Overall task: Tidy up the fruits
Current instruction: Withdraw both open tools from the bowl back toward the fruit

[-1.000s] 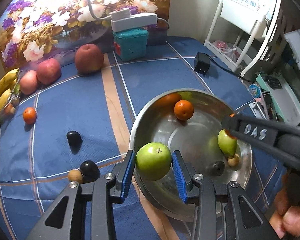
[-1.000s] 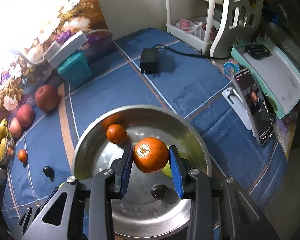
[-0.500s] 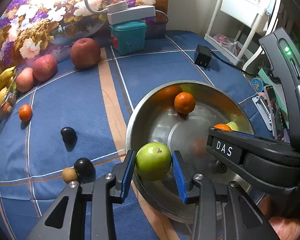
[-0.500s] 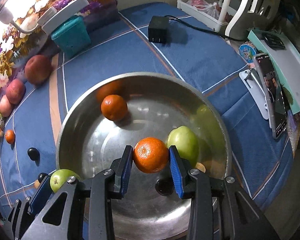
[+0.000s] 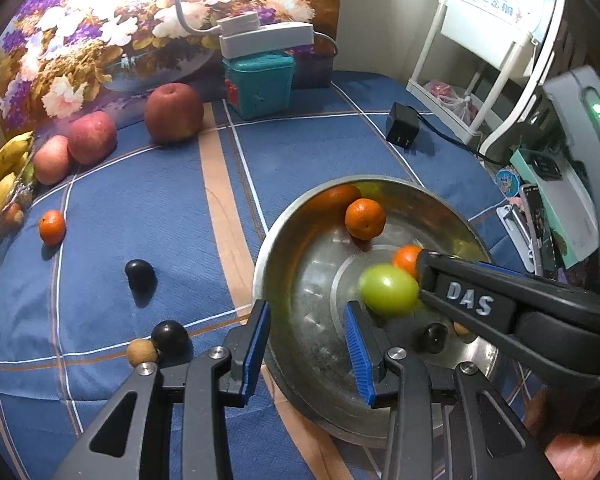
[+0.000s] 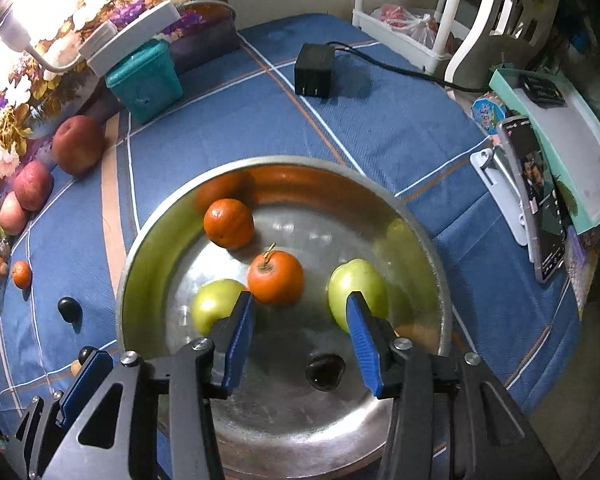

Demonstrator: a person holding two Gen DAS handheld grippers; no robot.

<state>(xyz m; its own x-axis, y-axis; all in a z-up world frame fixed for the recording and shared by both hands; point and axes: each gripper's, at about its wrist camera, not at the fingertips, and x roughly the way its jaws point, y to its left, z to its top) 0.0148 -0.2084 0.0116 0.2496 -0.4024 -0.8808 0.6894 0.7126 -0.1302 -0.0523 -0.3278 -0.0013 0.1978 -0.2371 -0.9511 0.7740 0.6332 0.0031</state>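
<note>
Both grippers, left gripper (image 5: 306,346) and right gripper (image 6: 300,340), are hanging open and empty over the bowl (image 6: 428,236), so next they're needing the dark plum (image 5: 140,274) at centre left.

Five fruits in the bowl (image 6: 140,248) — apples (image 5: 174,112), bananas (image 5: 0,184) far left behind on the cloth (image 5: 148,208).

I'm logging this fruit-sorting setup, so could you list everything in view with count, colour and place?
Bowl: 1, steel, on the blue cloth.
Oranges: 2 in the bowl, 1 small on the cloth at left.
Green fruits: 2, in the bowl.
Dark fruits: 1 in the bowl, 2 on the cloth.
Red apples: 3, along the painting.
Bananas: yellow, far left.
Teal box: 1, at the back.
Left gripper: open, empty.
Right gripper: open, empty.
</note>
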